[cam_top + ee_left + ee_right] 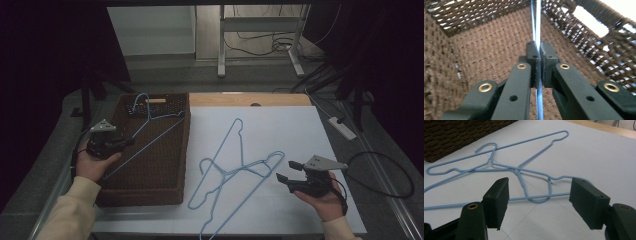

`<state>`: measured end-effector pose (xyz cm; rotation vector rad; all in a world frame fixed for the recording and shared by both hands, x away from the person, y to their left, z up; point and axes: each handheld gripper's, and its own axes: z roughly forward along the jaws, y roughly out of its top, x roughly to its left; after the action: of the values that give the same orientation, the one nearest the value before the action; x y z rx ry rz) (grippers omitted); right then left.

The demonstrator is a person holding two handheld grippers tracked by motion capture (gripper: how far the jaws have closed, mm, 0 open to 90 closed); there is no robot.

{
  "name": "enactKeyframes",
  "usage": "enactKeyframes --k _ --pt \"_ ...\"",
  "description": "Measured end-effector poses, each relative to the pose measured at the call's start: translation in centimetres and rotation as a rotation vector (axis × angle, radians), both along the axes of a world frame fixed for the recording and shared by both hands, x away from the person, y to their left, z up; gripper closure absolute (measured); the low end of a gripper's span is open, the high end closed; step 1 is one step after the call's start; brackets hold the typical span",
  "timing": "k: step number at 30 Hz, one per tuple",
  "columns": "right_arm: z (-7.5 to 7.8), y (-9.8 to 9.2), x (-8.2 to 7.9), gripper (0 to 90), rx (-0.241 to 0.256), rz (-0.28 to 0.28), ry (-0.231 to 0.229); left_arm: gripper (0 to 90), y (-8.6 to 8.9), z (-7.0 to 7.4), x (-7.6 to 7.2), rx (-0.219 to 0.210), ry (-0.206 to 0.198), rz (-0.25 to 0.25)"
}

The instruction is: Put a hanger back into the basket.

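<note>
**Three blue hangers, two tongs, one basket**

Three blue wire hangers appear in the high view: one hanger (pixel 150 127) lies inside the brown woven basket (pixel 150 192) at the left of the worktop (pixel 300 130), and two crossed hangers (pixel 235 170) lie on the white sheet just right of the basket. The left tongs (pixel 125 142) reach over the basket's left rim. The left gripper view adds what the high view cannot resolve: the left tongs (pixel 538 53) are clamped together on the basket hanger's wire (pixel 537 15), which runs straight through the pads, with basket weave behind. The right tongs (pixel 289 171) sit beside the crossed pair. In the right gripper view they (pixel 539 202) stand wide apart, hovering over the overlapping wires without touching them.
</note>
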<state>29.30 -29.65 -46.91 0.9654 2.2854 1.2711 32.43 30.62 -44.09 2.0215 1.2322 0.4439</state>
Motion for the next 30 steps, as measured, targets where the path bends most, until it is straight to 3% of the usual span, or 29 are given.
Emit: enactKeyframes --k 1,2,6,10,11,15,21,30 --pt "0.0 0.0 0.0 32.5 0.000 0.000 0.000 86.9 0.0 0.0 0.0 0.000 0.000 0.000" --pt "0.0 0.0 0.0 32.5 -0.002 0.000 0.001 86.9 -0.2 -0.1 0.1 0.082 0.020 0.013" --pt "-0.1 0.1 0.1 32.5 -0.004 0.002 0.003 86.9 -0.4 -0.2 0.3 0.128 0.047 0.017" --pt "-0.2 0.3 0.1 32.3 -0.022 0.008 0.005 86.9 -0.8 -0.7 0.9 0.186 0.099 0.039" --pt "-0.2 0.3 0.1 32.3 -0.025 0.009 0.006 86.9 -0.8 -0.7 0.9 0.186 0.099 0.039" --pt "-0.2 0.3 0.1 32.3 -0.026 0.010 0.007 86.6 -0.8 -1.2 1.6 0.215 0.166 0.088" --pt "-0.2 0.2 0.1 32.2 -0.020 0.008 0.004 86.5 -1.2 -1.9 2.0 0.265 0.235 0.106" --pt "-0.2 0.2 0.1 32.2 -0.023 0.008 0.006 85.6 -1.4 -2.7 2.5 0.338 0.268 0.145"
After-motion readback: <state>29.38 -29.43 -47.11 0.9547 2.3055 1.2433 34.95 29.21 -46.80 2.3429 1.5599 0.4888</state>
